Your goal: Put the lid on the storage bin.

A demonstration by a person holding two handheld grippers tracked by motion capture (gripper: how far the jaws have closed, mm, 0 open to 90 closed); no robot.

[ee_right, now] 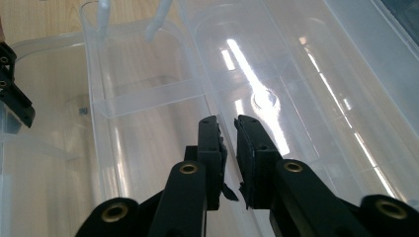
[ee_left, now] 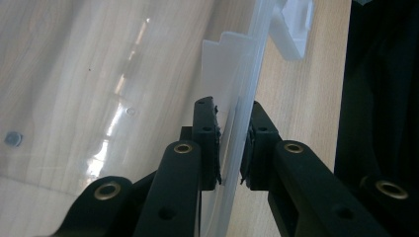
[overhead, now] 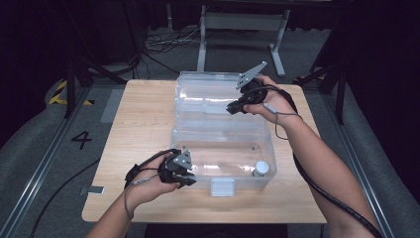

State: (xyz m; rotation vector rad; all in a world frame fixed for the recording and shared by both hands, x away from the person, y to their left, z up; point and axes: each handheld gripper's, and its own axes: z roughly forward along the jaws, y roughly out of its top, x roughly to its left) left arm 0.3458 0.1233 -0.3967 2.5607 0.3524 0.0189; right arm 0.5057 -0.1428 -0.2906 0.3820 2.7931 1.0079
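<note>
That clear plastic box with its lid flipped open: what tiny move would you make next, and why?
Probably swing the lid forward and down with the right tool. Its jaws sit at the lid's edge, nearly together, while the left tool clamps the front wall of the clear box, steadying it. A small white-capped jar already stands inside, so closing looks like the likely step.

Light wooden table [overhead: 143, 129], rectangular, rounded corners, pale grain running across. Directly on it: one clear plastic storage box [overhead: 223, 163], open, its hinged lid [overhead: 208, 94] laid back flat on the tabletop toward the far edge.
</note>
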